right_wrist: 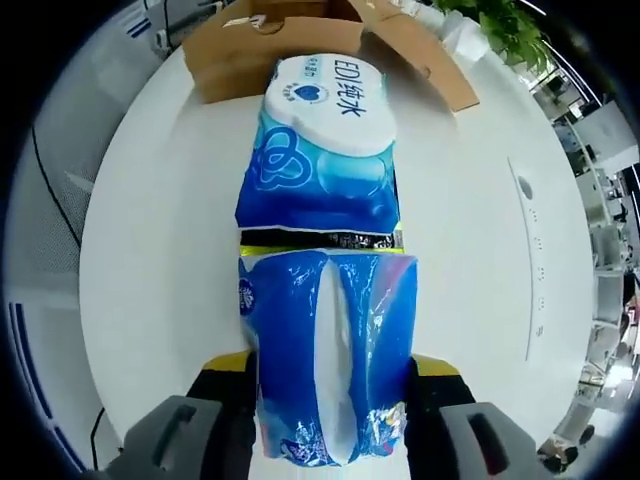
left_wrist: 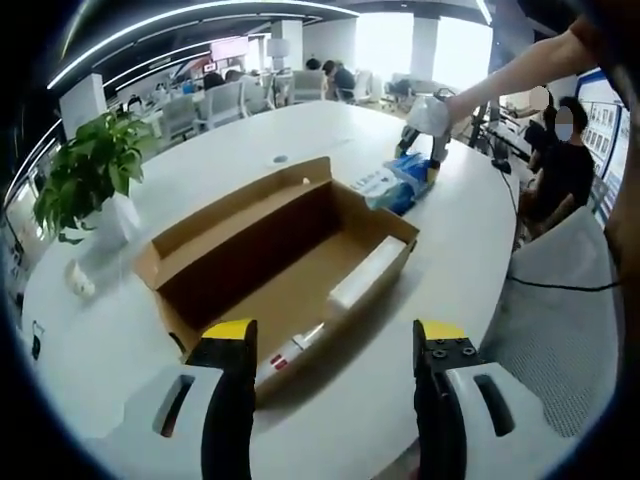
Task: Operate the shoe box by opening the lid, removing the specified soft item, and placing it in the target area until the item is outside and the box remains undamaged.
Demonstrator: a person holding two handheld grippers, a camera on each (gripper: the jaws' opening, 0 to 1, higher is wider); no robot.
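Left gripper view: the left tongs [left_wrist: 334, 352] stand apart, holding nothing, just before the open brown cardboard shoe box [left_wrist: 270, 262] on the white oval table [left_wrist: 455, 250]. Beyond it, the right tongs [left_wrist: 424, 150] rest on that table. Right gripper view: the right tongs [right_wrist: 330, 390] are clamped on a blue plastic tissue pack [right_wrist: 325, 270] lying outside the box.

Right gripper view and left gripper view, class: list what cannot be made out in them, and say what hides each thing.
- Right gripper view: the right gripper jaw faces, covered by the blue wet wipes pack between them.
- Right gripper view: the cardboard shoe box interior, cut off by the top edge.
- Left gripper view: the label on the white strip in the box, too small.
- Left gripper view: the pack's print, too small.
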